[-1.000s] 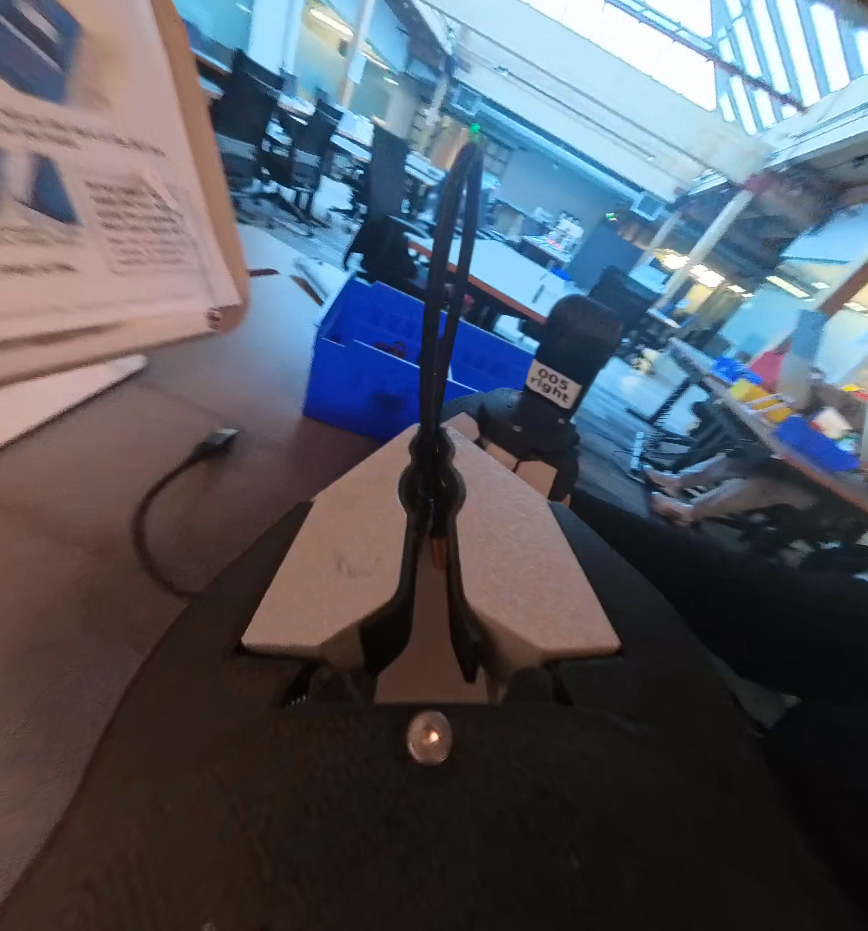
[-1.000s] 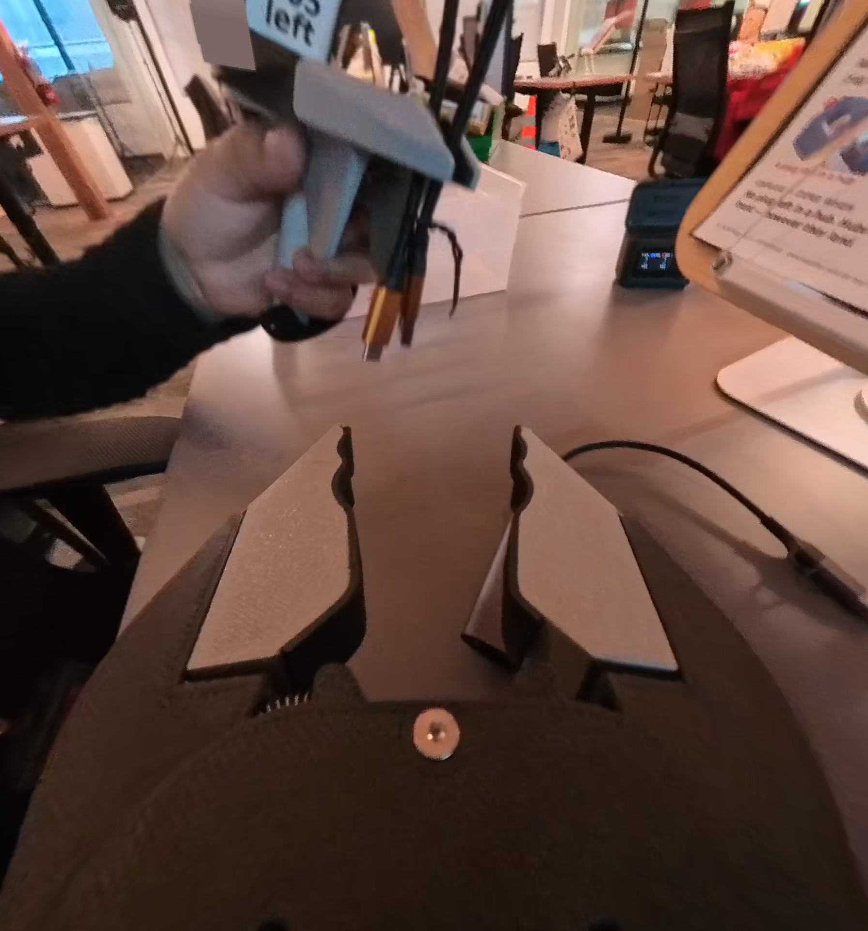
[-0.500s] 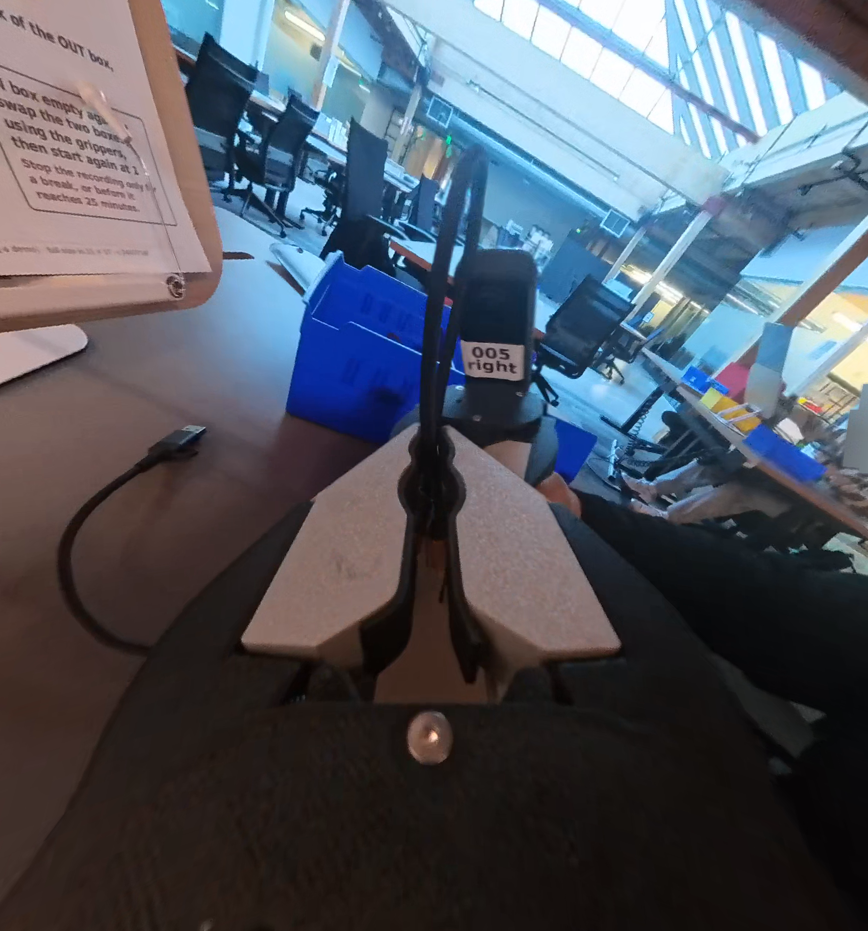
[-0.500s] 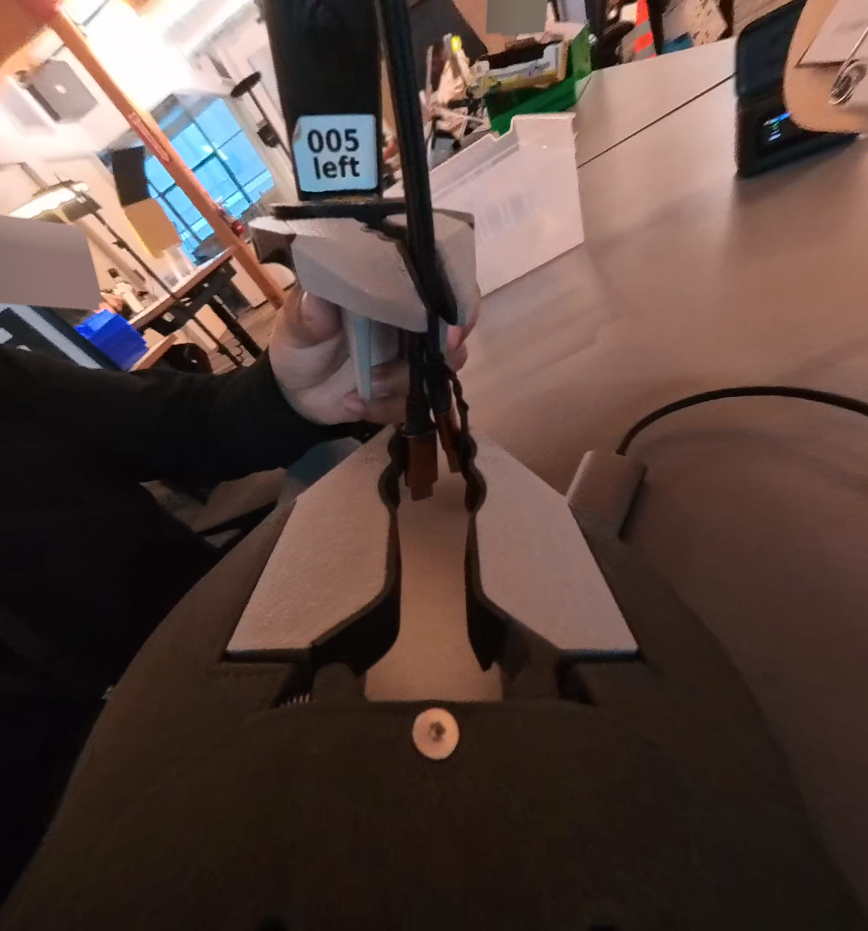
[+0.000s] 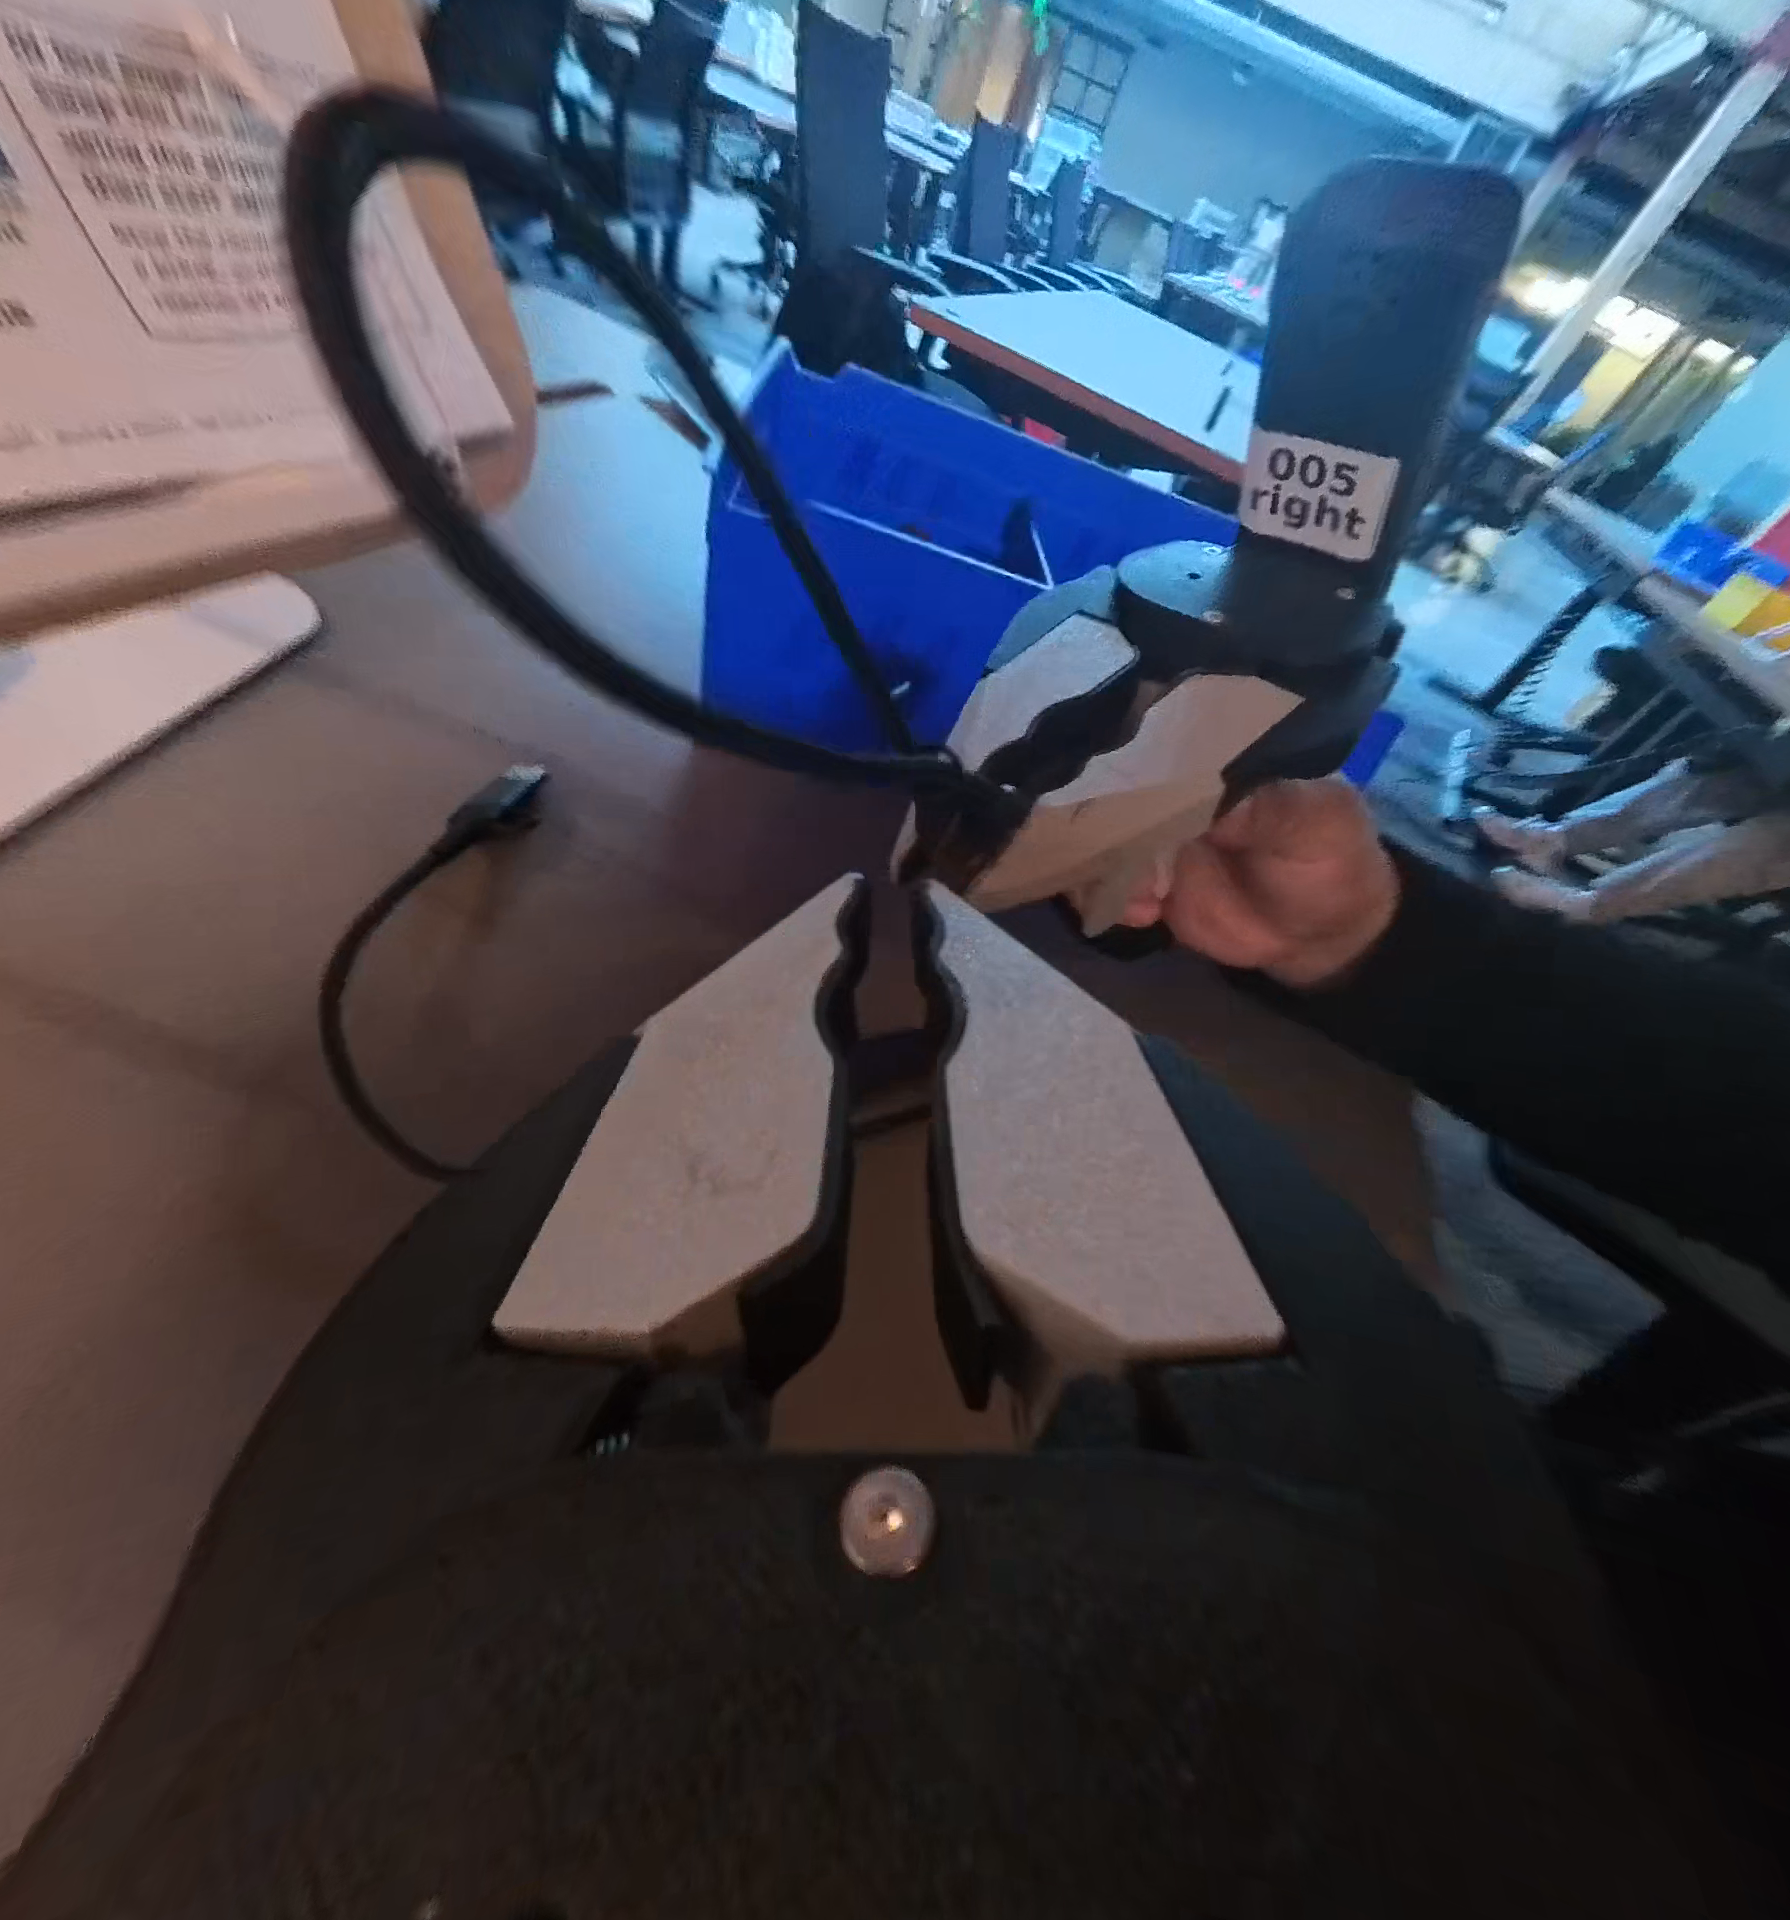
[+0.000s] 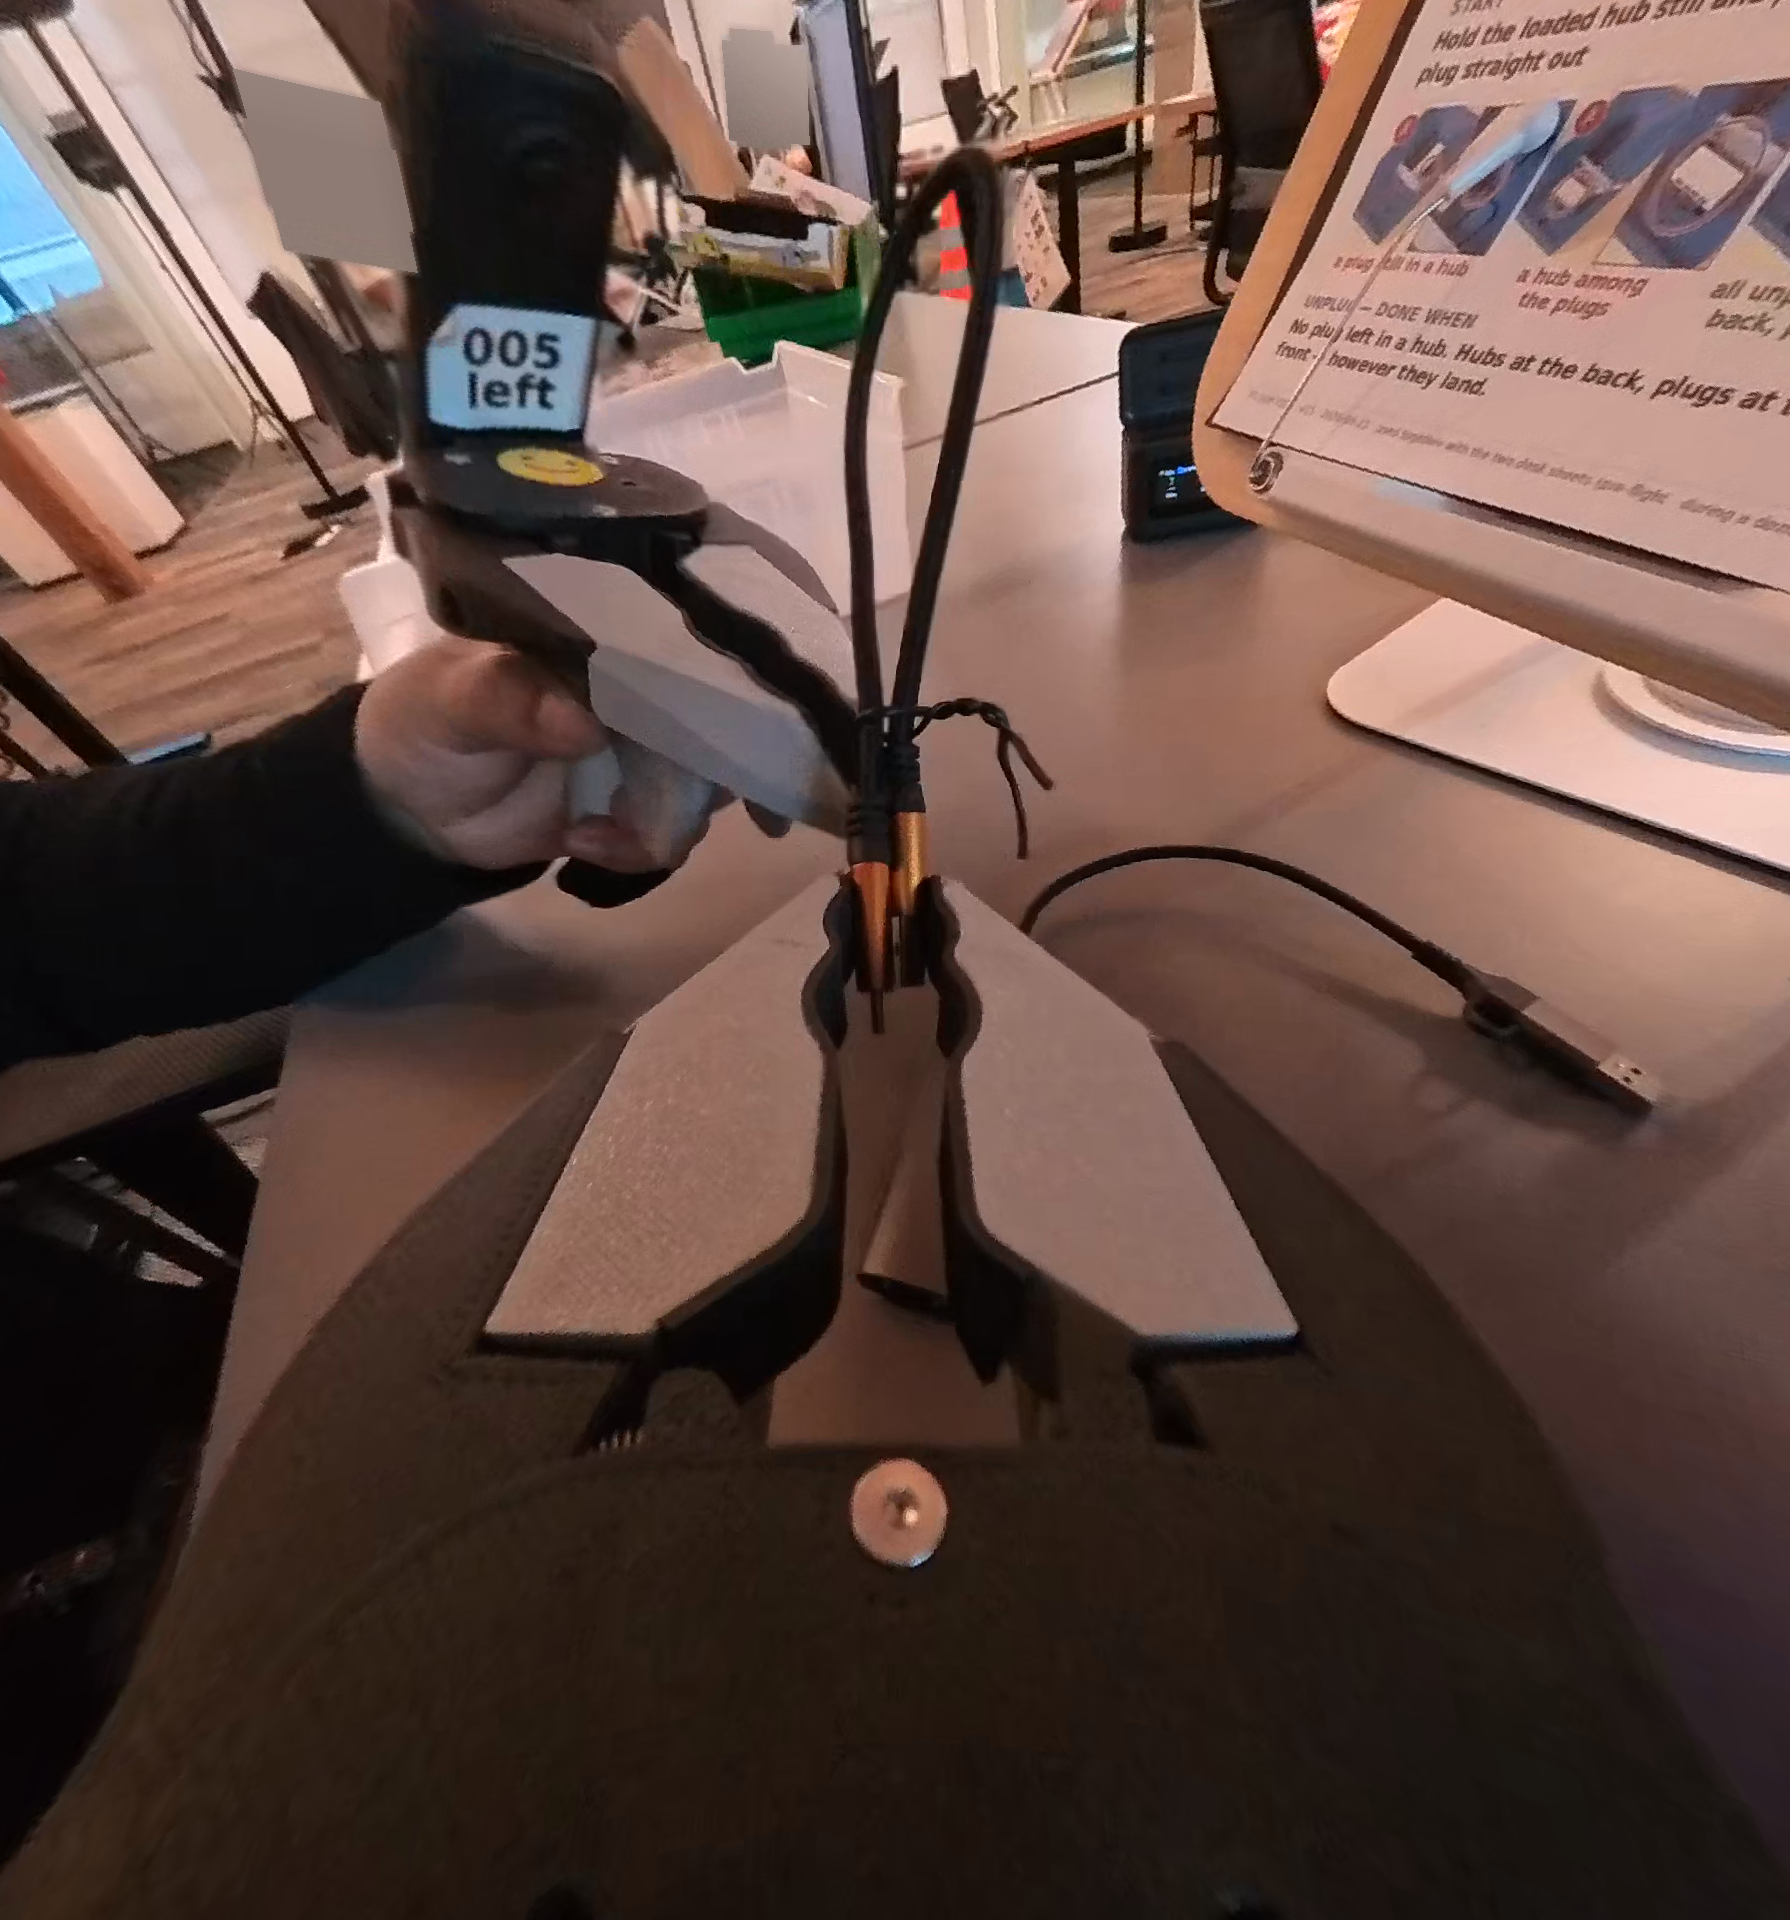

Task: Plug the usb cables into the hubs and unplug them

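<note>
A short black usb cable (image 6: pixel 922 416), folded into a loop and bound with a twist tie, ends in two orange plugs (image 6: pixel 875 914). My right gripper (image 6: pixel 886 920) is shut on these plugs, with the loop standing up above it. In the left wrist view the loop (image 5: pixel 371 416) leans left from the right gripper (image 5: pixel 974 821). My left gripper (image 5: pixel 889 894) has a narrow gap with nothing between the fingers, its tips just short of the bundle. In the right wrist view it (image 6: pixel 829 790) touches the cable's side. A second black lead with a usb plug (image 6: pixel 1556 1049) lies on the table (image 5: pixel 143 1039).
A blue bin (image 5: pixel 870 582) stands behind the grippers. An instruction board (image 6: pixel 1545 312) on a white stand base (image 6: pixel 1597 707) fills one table side. A clear white bin (image 6: pixel 766 447) and a small black device (image 6: pixel 1171 436) stand farther back. A person's hands and dark sleeves hold both grippers. My left and right fingertips are right by each other.
My right gripper has closed on the orange plugs. My left gripper has opened slightly and let go of the cable, and the loop now leans away from it.
</note>
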The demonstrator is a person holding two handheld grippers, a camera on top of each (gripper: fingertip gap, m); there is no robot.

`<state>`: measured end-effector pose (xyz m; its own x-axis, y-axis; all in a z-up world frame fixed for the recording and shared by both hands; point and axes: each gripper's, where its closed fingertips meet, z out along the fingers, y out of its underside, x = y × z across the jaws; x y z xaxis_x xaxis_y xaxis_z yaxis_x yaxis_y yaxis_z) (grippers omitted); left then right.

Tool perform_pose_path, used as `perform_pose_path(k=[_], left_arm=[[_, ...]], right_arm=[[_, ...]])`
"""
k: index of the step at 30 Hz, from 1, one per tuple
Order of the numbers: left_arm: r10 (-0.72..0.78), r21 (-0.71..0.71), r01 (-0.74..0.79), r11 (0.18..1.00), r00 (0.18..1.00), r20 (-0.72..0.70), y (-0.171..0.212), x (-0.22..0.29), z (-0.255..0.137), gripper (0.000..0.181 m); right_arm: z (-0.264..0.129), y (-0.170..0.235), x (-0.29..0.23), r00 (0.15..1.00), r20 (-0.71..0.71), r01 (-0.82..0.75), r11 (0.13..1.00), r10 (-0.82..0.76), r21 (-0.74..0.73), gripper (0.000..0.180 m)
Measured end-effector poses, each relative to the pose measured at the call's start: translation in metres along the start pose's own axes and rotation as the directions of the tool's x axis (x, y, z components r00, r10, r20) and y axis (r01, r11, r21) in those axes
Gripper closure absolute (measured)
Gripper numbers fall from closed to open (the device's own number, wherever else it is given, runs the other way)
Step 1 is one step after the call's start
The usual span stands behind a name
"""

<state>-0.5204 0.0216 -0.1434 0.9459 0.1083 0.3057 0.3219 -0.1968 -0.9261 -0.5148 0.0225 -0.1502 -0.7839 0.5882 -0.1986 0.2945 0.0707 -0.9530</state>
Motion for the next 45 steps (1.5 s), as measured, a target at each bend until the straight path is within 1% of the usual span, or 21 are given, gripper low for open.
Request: perform_pose_path(k=[2,5,7,10,12,16,19,21,24,26,28,30,32,34,36,38,41,43,45], left_arm=[[0.121,0.009,-0.122,0.992,0.990,0.075,-0.003,0.000,-0.002,0.181],[0.291,-0.029,-0.290,0.956,0.945,0.146,-0.003,0.006,-0.003,0.180],[0.365,-0.060,-0.360,0.931,0.916,0.167,0.000,0.011,-0.001,0.175],[0.447,-0.088,-0.439,0.894,0.864,0.233,-0.001,0.008,-0.001,0.172],[0.459,-0.100,-0.449,0.888,0.846,0.272,-0.003,0.002,-0.004,0.170],[0.396,-0.097,-0.387,0.917,0.855,0.336,-0.007,-0.015,-0.013,0.167],[0.327,-0.090,-0.315,0.945,0.885,0.331,-0.007,-0.023,-0.018,0.158],[0.320,-0.103,-0.303,0.947,0.890,0.325,-0.005,-0.027,-0.020,0.153],[0.370,-0.217,-0.314,0.924,0.875,0.311,0.013,-0.032,-0.018,0.153],[0.402,-0.296,-0.317,0.901,0.867,0.294,0.028,-0.034,-0.015,0.150],[0.439,-0.342,-0.334,0.879,0.846,0.302,0.035,-0.038,-0.012,0.145],[0.509,-0.365,-0.390,0.845,0.797,0.325,0.034,-0.041,-0.010,0.141],[0.591,-0.385,-0.461,0.799,0.722,0.361,0.029,-0.042,-0.010,0.135],[0.652,-0.392,-0.524,0.757,0.654,0.385,0.022,-0.038,-0.011,0.129],[0.698,-0.393,-0.577,0.716,0.594,0.400,0.016,-0.032,-0.010,0.127],[0.740,-0.400,-0.626,0.669,0.514,0.433,0.010,-0.030,-0.011,0.126],[0.799,-0.394,-0.710,0.583,0.412,0.438,0.006,-0.023,-0.010,0.133],[0.840,-0.416,-0.751,0.513,0.341,0.422,0.009,-0.022,-0.009,0.139],[0.866,-0.447,-0.768,0.458,0.273,0.419,0.007,-0.023,-0.010,0.158]], right_arm=[[0.002,0.003,-0.001,1.000,0.004,-0.009,1.000,0.009,-0.012,0.170],[0.004,0.006,0.001,1.000,0.000,-0.031,0.999,0.031,-0.026,0.170],[0.004,0.008,0.003,0.999,-0.002,-0.051,0.998,0.051,-0.031,0.170],[0.003,0.010,0.006,0.999,-0.029,-0.039,0.998,0.038,-0.040,0.170],[0.003,0.012,0.009,0.998,-0.069,-0.004,0.998,-0.001,-0.060,0.170],[0.004,0.015,0.012,0.981,-0.145,0.116,0.986,-0.132,-0.118,0.170],[0.006,0.018,0.012,0.936,-0.211,0.246,0.952,-0.282,-0.183,0.170],[0.007,0.019,0.013,0.904,-0.245,0.300,0.928,-0.351,-0.221,0.171],[0.006,0.024,0.021,0.887,-0.281,0.296,0.918,-0.366,-0.264,0.173],[0.003,0.024,0.025,0.893,-0.294,0.270,0.928,-0.341,-0.257,0.175],[0.002,0.022,0.025,0.912,-0.284,0.236,0.945,-0.296,-0.227,0.176],[0.002,0.018,0.018,0.941,-0.237,0.204,0.963,-0.242,-0.174,0.176],[0.002,0.015,0.012,0.963,-0.190,0.166,0.977,-0.190,-0.135,0.175],[0.001,0.012,0.011,0.973,-0.174,0.134,0.985,-0.151,-0.106,0.175],[0.000,0.011,0.011,0.983,-0.151,0.092,0.992,-0.104,-0.084,0.175],[0.001,0.012,0.009,0.993,-0.109,0.040,0.997,-0.048,-0.073,0.175],[0.002,0.011,0.004,0.999,-0.048,-0.019,0.999,0.016,-0.046,0.175],[0.001,0.007,0.001,0.999,-0.017,-0.046,0.999,0.046,-0.023,0.176],[0.000,0.005,-0.005,0.996,0.036,-0.080,0.997,0.080,-0.005,0.175]])
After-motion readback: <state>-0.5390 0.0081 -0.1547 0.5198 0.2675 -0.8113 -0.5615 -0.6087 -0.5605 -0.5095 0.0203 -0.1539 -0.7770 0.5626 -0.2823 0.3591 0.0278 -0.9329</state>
